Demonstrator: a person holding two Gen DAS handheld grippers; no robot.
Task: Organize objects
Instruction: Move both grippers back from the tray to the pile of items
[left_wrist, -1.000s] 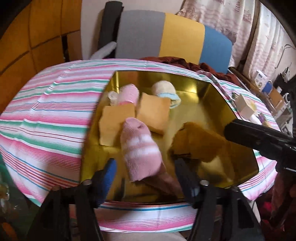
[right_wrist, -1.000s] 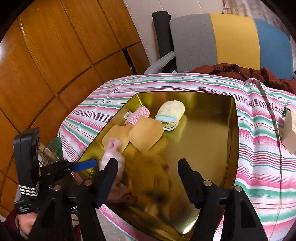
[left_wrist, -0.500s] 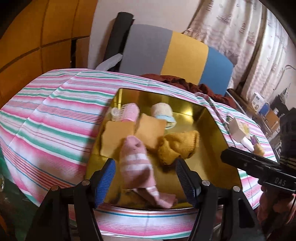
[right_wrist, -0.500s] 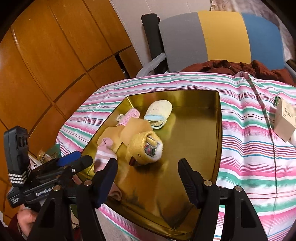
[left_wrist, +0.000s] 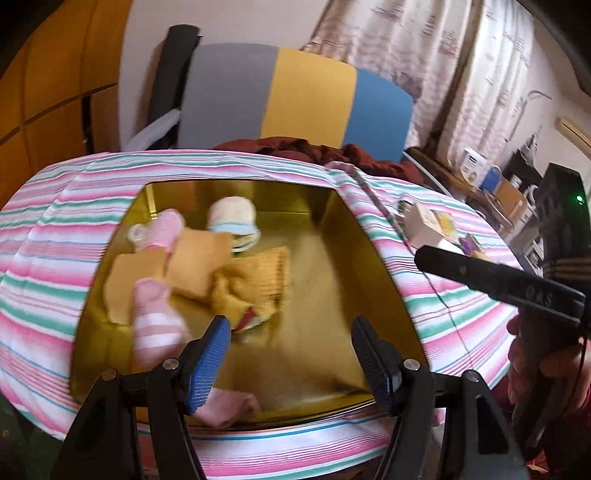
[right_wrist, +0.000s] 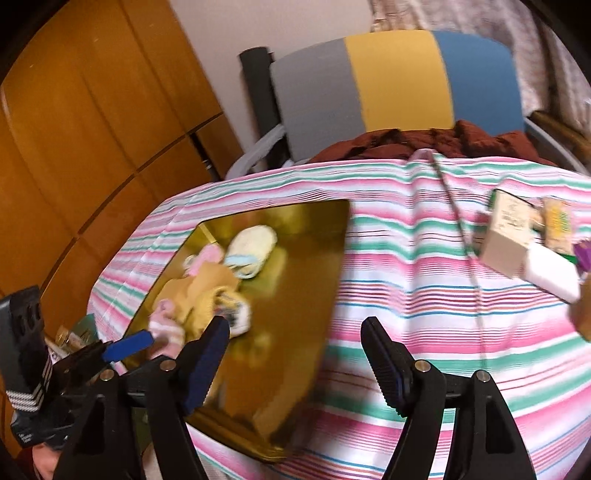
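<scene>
A gold tray lies on the striped tablecloth and holds several socks. A pink striped sock is at its near left, a mustard sock in the middle, flat tan pieces behind, a rolled pink sock and a cream sock at the back. My left gripper is open and empty above the tray's near edge. My right gripper is open and empty over the tray's right rim. The right gripper's body shows at right in the left wrist view.
Small boxes lie on the cloth to the right of the tray. A grey, yellow and blue chair with a dark red garment stands behind the table. Wooden panels are at left.
The mustard sock has come to rest in the tray's middle. Both grippers have pulled back and swung right; the right one now faces the cloth and boxes beside the tray.
</scene>
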